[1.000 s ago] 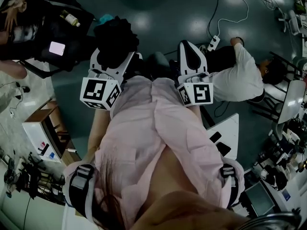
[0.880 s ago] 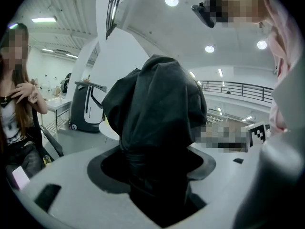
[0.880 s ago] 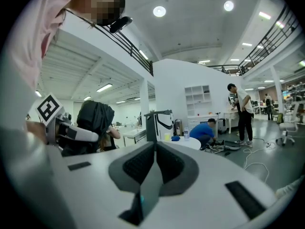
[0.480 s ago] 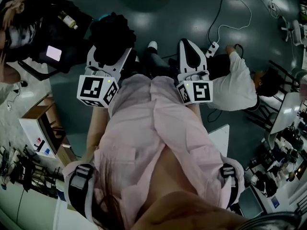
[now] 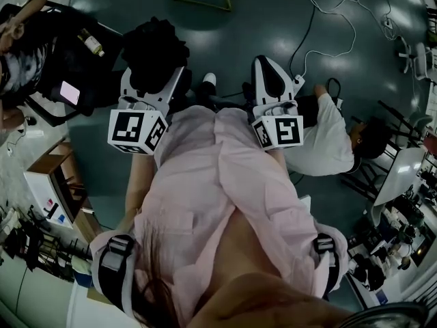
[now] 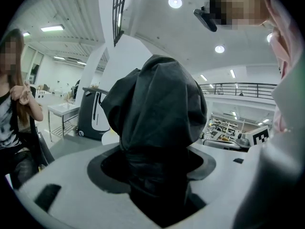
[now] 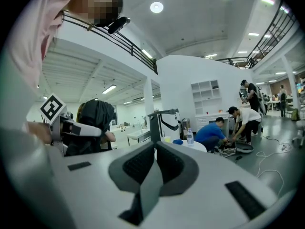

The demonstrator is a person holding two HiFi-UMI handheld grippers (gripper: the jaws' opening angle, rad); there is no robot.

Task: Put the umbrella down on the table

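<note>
A black folded umbrella (image 5: 153,50) bulges out of my left gripper (image 5: 156,80), whose jaws are clamped wide around it. The left gripper view is filled by the umbrella (image 6: 157,113), its dark cloth bunched between the left gripper's (image 6: 155,171) pads. My right gripper (image 5: 270,70) is held level beside it, shut, with nothing in it. In the right gripper view the right gripper's (image 7: 153,163) pads meet, and the left gripper (image 7: 71,128) with the umbrella (image 7: 95,118) shows at the left. A round white table (image 7: 202,147) stands ahead.
A bottle (image 7: 189,136) stands on the round table. A seated person (image 5: 20,67) and a dark cart with a bottle (image 5: 89,41) are at the left. A person in a white shirt (image 5: 321,142) crouches at the right. Cables (image 5: 328,26) lie on the floor. Cluttered desks (image 5: 48,197) flank both sides.
Both grippers have moved forward over the floor together, so the crouching person and the cart have slid back in the head view. The grip on the umbrella is unchanged.
</note>
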